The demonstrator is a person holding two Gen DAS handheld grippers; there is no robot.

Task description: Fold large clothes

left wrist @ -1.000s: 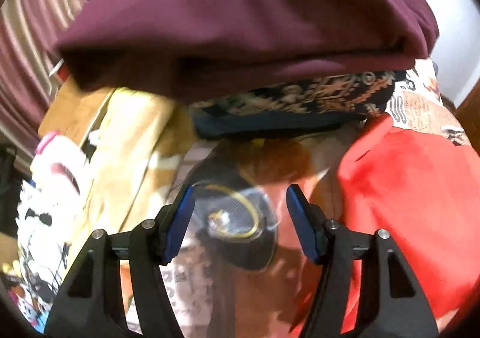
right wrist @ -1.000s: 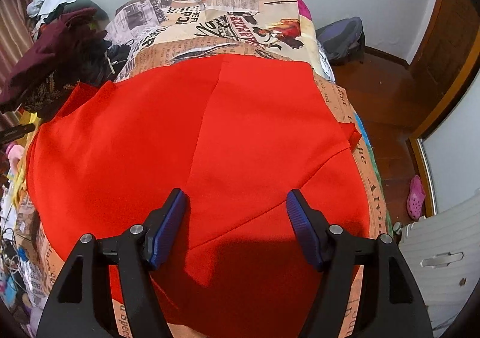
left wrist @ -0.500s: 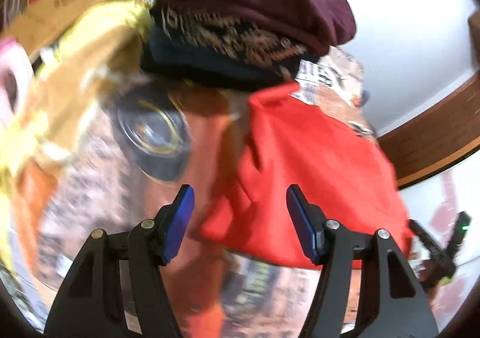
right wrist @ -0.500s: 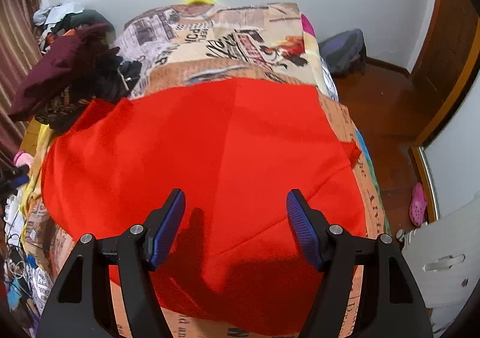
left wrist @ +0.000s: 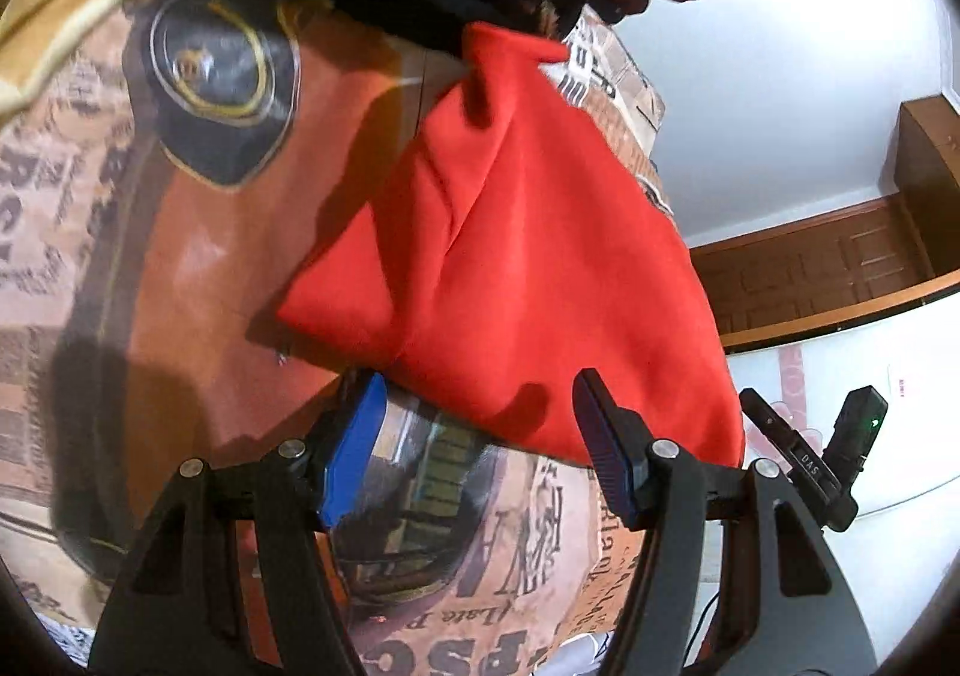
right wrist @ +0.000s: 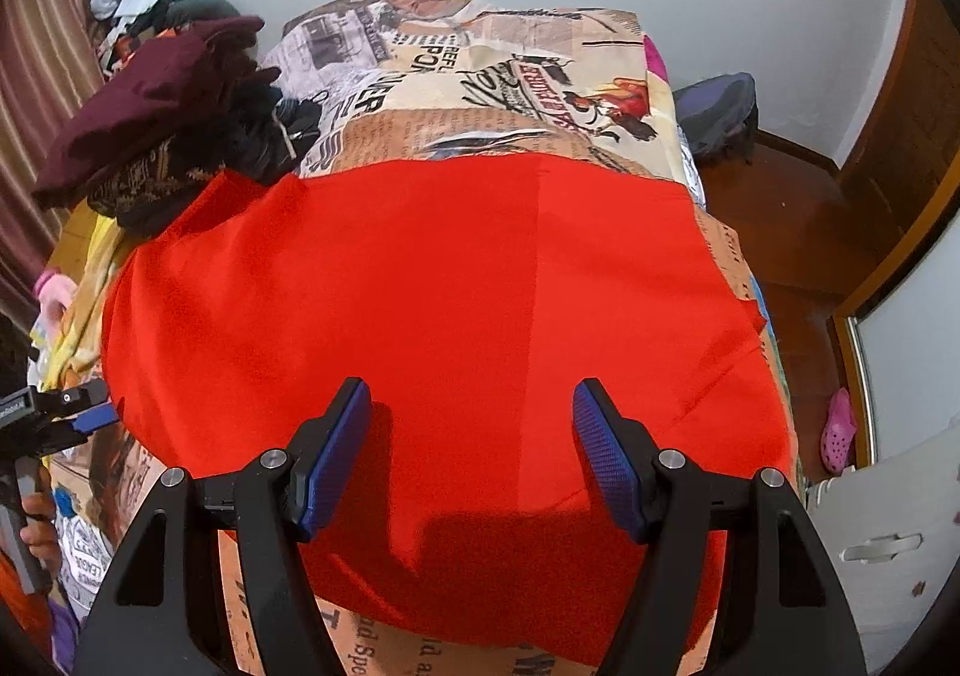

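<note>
Bedsheet [right wrist: 480, 70] print reads "REFL", "PO"; right tongs' [left wrist: 807, 463] tag reads "DAS".

A newspaper-print bedsheet [right wrist: 480, 70] stretches away beyond the fingertips. Far out to the upper left of the fingers sits a heap of clothes, a maroon garment [right wrist: 150, 94] on top and a dark patterned one [right wrist: 144, 178] beneath it. Right of the fingers, on the wooden floor, lies a pink clog [right wrist: 839, 430]; farther off, a dark backpack [right wrist: 717, 112] leans by the wall.

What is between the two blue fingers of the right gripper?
Only the red cloth, spread flat on the newspaper-print bedcover. In the right wrist view the right gripper hangs open above it, and its pads do not pinch the fabric.
</note>
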